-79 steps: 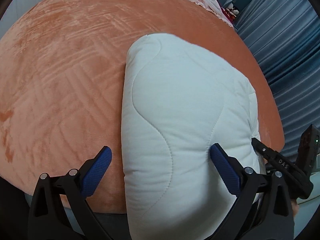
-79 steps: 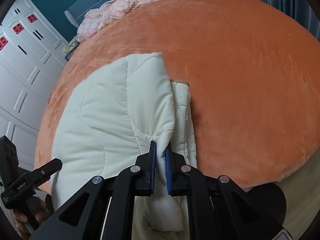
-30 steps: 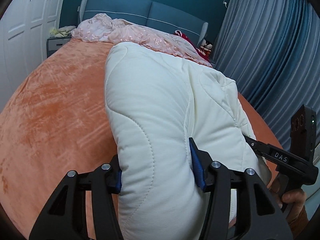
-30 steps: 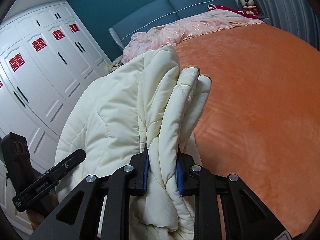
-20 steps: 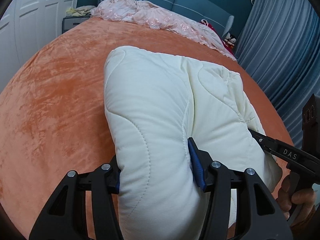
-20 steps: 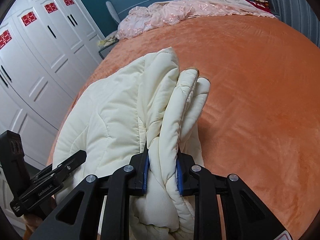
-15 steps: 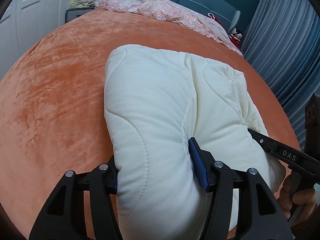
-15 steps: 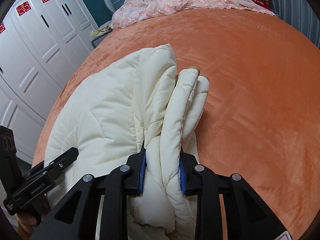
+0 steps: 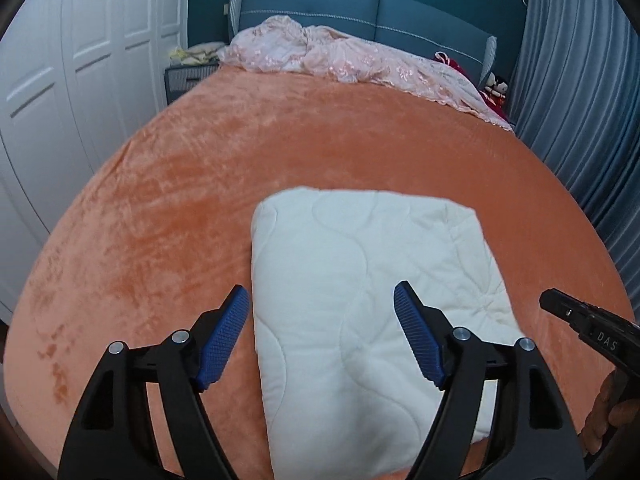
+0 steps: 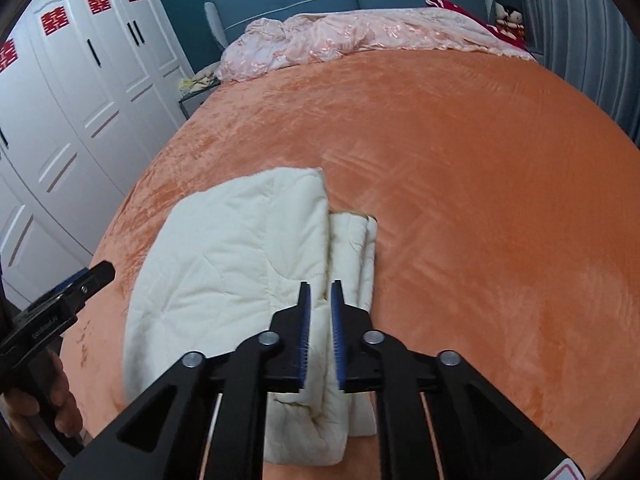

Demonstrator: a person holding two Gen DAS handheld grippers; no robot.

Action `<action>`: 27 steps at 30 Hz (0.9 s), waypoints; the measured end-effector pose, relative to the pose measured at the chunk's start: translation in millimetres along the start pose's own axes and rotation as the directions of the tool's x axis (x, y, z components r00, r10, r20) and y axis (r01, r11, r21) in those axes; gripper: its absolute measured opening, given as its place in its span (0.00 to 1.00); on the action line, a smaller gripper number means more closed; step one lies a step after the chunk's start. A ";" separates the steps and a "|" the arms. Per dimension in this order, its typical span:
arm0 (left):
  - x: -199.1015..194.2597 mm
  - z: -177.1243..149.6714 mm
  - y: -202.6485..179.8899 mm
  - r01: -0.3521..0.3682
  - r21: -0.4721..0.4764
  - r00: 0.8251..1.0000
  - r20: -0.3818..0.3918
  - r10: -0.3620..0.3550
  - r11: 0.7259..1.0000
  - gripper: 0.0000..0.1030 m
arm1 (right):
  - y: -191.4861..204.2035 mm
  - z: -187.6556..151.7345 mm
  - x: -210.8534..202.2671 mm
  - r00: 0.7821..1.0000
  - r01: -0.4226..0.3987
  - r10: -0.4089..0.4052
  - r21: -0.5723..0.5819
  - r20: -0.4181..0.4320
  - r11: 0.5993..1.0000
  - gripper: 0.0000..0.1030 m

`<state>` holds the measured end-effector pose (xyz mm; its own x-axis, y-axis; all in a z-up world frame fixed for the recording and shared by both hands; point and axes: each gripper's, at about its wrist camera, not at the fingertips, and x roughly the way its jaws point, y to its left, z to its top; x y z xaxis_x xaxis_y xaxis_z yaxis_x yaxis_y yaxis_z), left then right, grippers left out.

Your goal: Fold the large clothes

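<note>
A cream quilted garment (image 9: 352,248), folded into a thick rectangle, lies flat on the orange bed cover (image 9: 160,200) near the foot edge. My left gripper (image 9: 320,286) hovers over its near left part. Its jaws are opening, and the blue pads stand apart from the cloth without pressing it. In the right wrist view the garment (image 10: 240,248) shows its stacked layers along the right edge. My right gripper (image 10: 320,283) is above that edge; its jaws are closing, almost together, with nothing between them. Each gripper's black finger shows at the edge of the other's view.
Crumpled pink lace bedding (image 9: 360,60) lies by the blue headboard (image 9: 400,12). White wardrobe doors (image 9: 60,80) line the left side and grey-blue curtains (image 9: 580,100) the right. A nightstand (image 9: 188,80) stands at the bed's far left corner. A hand (image 10: 60,400) holds the left gripper.
Both grippers held the garment raised; it now lies flat on the bed. The left jaws have spread off it, the right jaws have let go and drawn together, and both have pulled back.
</note>
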<state>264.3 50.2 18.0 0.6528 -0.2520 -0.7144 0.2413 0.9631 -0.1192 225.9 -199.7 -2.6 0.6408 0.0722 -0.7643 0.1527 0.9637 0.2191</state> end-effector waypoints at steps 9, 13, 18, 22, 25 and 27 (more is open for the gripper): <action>47.4 45.6 -28.7 -0.055 0.007 0.996 -0.072 0.056 0.998 0.65 | 58.1 49.3 54.8 0.999 0.031 -0.032 -0.075 -0.007 0.997 0.07; 86.3 45.0 -31.0 -0.067 0.007 0.990 -0.121 0.067 0.998 0.60 | 51.1 57.9 94.0 0.997 0.074 -0.076 -0.052 -0.034 0.996 0.07; 132.9 34.5 -29.8 -0.087 0.011 0.983 -0.163 0.088 0.996 0.61 | 32.7 57.9 140.0 0.990 0.117 -0.119 -0.023 -0.079 0.993 0.05; 154.6 23.4 -25.1 -0.076 -0.017 0.982 -0.174 0.072 0.997 0.63 | 20.9 46.2 168.3 0.988 0.109 -0.107 0.012 -0.112 0.994 0.02; 164.2 16.9 -23.4 -0.061 -0.031 0.984 -0.171 0.055 0.998 0.66 | 12.7 38.2 178.4 0.990 0.089 -0.085 0.037 -0.109 0.995 0.01; 169.0 12.4 -23.6 -0.057 -0.036 0.985 -0.165 0.050 0.998 0.67 | 8.4 33.7 182.6 0.992 0.076 -0.070 0.055 -0.103 0.996 0.00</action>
<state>377.8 -16.3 -91.3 0.5367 -0.1845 -0.8233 0.1777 0.9786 -0.1035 369.5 -187.0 -119.9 0.5476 0.0307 -0.8362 0.2418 0.9509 0.1933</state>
